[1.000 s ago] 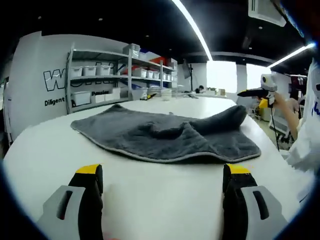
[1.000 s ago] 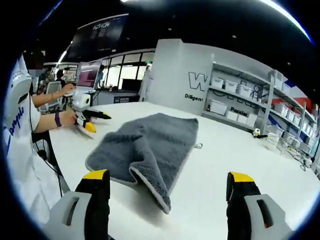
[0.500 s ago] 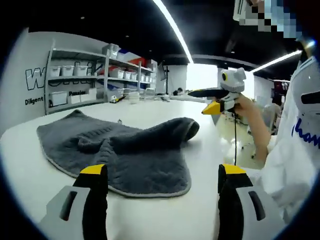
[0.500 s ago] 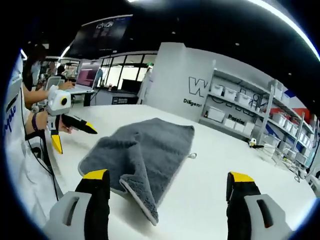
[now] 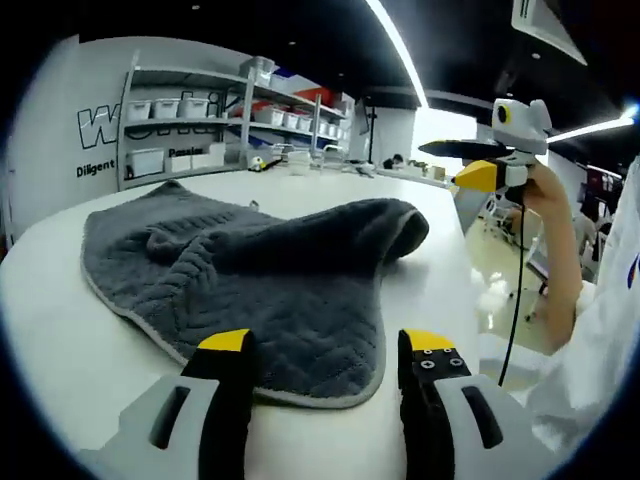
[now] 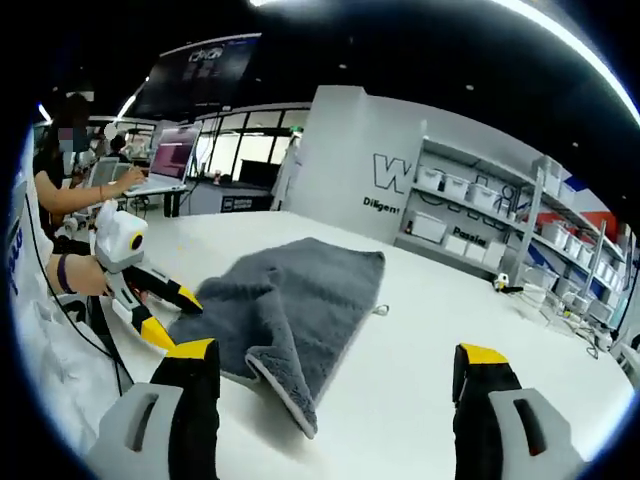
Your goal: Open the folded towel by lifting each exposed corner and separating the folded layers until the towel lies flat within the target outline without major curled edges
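In the left gripper view, the left gripper [image 5: 325,355] sits low over the white table [image 5: 60,330], its two yellow-tipped jaws moderately parted and holding nothing, with the near hem of the grey towel [image 5: 250,280] lying between and just beyond the tips (whether a tip touches the cloth, I cannot tell). The towel is spread on the table but one side is folded over into a thick rolled lip at the far right. Beyond it the right gripper [image 5: 480,165] hangs in the air, held by a hand [image 5: 545,195]. Farther back stand shelves [image 5: 190,120] with white bins.

In the right gripper view, the right gripper [image 6: 335,365] has its jaws wide apart and empty above the table, the towel's folded edge ahead of them.
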A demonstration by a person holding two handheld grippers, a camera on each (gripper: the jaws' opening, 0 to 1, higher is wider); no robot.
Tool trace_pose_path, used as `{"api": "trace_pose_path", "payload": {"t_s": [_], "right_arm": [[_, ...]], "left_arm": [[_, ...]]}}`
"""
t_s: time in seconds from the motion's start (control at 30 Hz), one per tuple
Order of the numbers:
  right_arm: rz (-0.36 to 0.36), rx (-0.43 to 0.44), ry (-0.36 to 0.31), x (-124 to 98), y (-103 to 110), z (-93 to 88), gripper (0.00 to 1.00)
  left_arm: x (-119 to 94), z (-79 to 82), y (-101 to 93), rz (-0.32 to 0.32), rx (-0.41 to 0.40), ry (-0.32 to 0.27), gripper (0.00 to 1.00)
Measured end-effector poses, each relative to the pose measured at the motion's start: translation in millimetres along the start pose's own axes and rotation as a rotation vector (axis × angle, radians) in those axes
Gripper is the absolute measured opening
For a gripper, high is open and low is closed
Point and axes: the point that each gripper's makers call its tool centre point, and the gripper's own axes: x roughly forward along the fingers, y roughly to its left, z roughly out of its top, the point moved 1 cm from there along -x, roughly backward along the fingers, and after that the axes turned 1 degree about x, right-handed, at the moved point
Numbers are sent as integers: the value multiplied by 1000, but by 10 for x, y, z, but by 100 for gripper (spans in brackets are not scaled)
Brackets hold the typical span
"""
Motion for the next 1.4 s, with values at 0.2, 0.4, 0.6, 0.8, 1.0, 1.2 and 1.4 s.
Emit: {"api": "trace_pose_path", "payload": {"t_s": [0.2, 0.4, 0.6, 0.8, 1.0, 1.2, 1.4], "right_arm": [[5, 33, -31, -143, -29, 32, 99], [-36, 19, 4, -226, -100, -41, 99], [-83, 16, 25, -275, -156, -81, 99], [-72, 14, 14, -296, -128, -60, 99], [-67, 14, 5, -322, -121, -48, 99], [-67, 15, 4, -327, -126, -45, 99], [-60, 13, 13, -304, -112, -56, 99]], "left_arm": [[12, 25, 36, 26, -102, -22, 33], [57, -42, 85, 89, -89, 31, 25], [55, -80, 62, 140, -22, 78, 17], [-60, -134, 14, 140, -1, 100, 6], [-247, -211, 10, 136, 4, 130, 4], [-461, -296, 64, 142, 19, 176, 4], [-672, -379, 164, 156, -4, 203, 4]]}}
